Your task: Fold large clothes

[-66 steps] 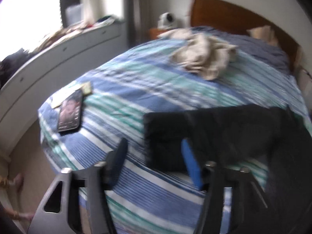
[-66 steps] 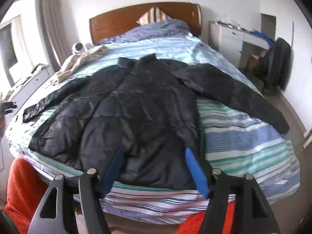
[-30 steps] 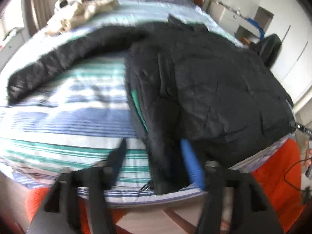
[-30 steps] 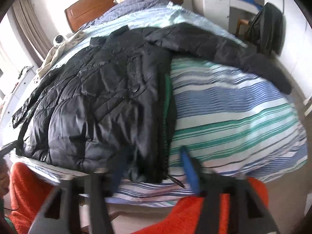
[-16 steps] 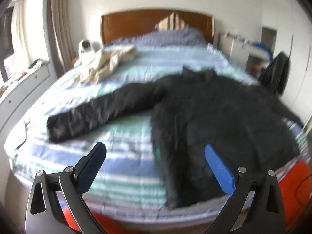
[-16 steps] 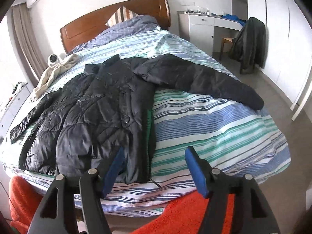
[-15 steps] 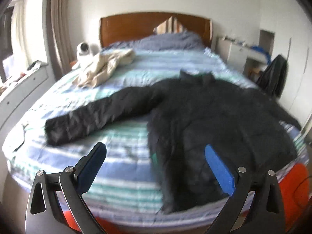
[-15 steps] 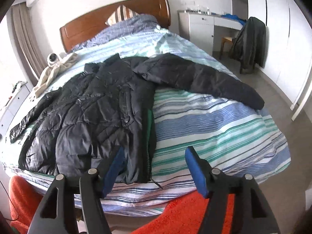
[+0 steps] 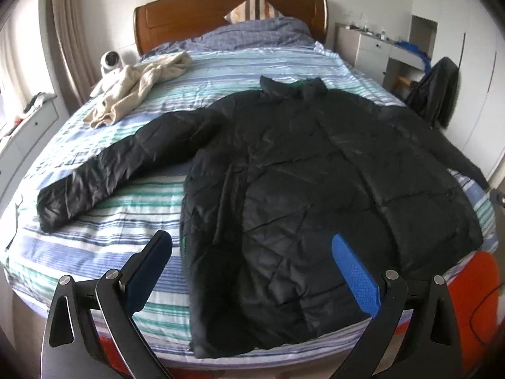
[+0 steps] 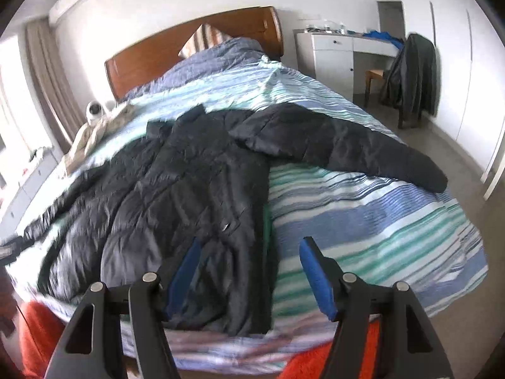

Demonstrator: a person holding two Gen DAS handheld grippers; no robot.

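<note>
We've laid the black jacket [image 9: 315, 183] flat on the striped bed [image 9: 104, 243], sleeves spread for folding, just ahead of both claws. Left gripper [image 9: 252, 259] and right gripper [image 10: 249, 265] hang released, holding nothing.

ahead of me, a wooden headboard [image 9: 230, 9] against a white wall [image 10: 189, 3], beige curtains [image 9: 68, 31] at my left, a white desk [image 10: 341, 53] and chair [image 10: 375, 77] right, grey floor [image 10: 454, 151].
</note>
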